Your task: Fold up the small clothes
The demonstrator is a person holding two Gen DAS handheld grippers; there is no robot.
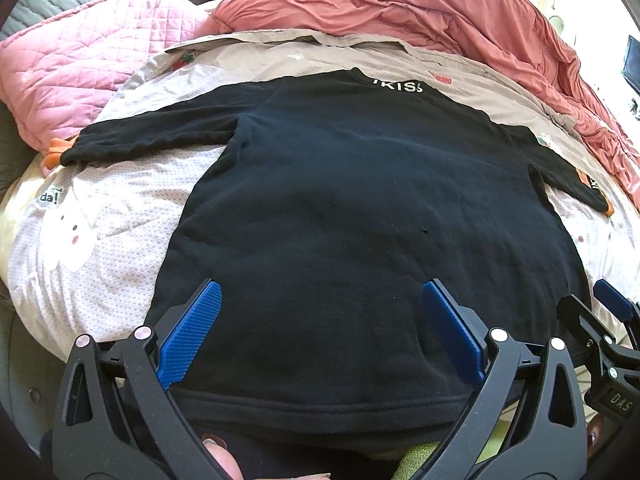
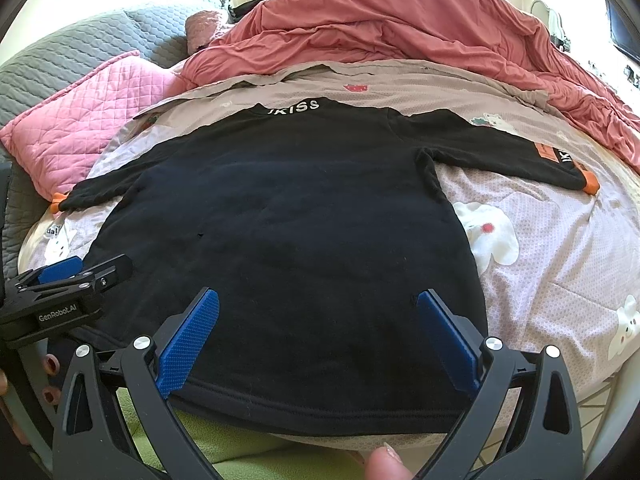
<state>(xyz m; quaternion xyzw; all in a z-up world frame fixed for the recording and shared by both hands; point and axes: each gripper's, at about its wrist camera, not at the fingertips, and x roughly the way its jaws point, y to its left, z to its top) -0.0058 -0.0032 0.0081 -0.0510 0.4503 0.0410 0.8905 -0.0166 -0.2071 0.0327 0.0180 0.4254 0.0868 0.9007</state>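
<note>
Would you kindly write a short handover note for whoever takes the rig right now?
Left hand-held gripper: open, empty, over the hem of the black sweatshirt.
Right hand-held gripper: open, empty, over the hem too, further right.
Sweatshirt lies flat on the patterned sheet, collar away from you, both sleeves spread out.
Done: laid out flat.
Left: every fold; none started.

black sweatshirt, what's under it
The black sweatshirt lies flat on a pale printed sheet with white animal figures. The sheet shows all round it; whatever print lies beneath the body is covered.
</note>
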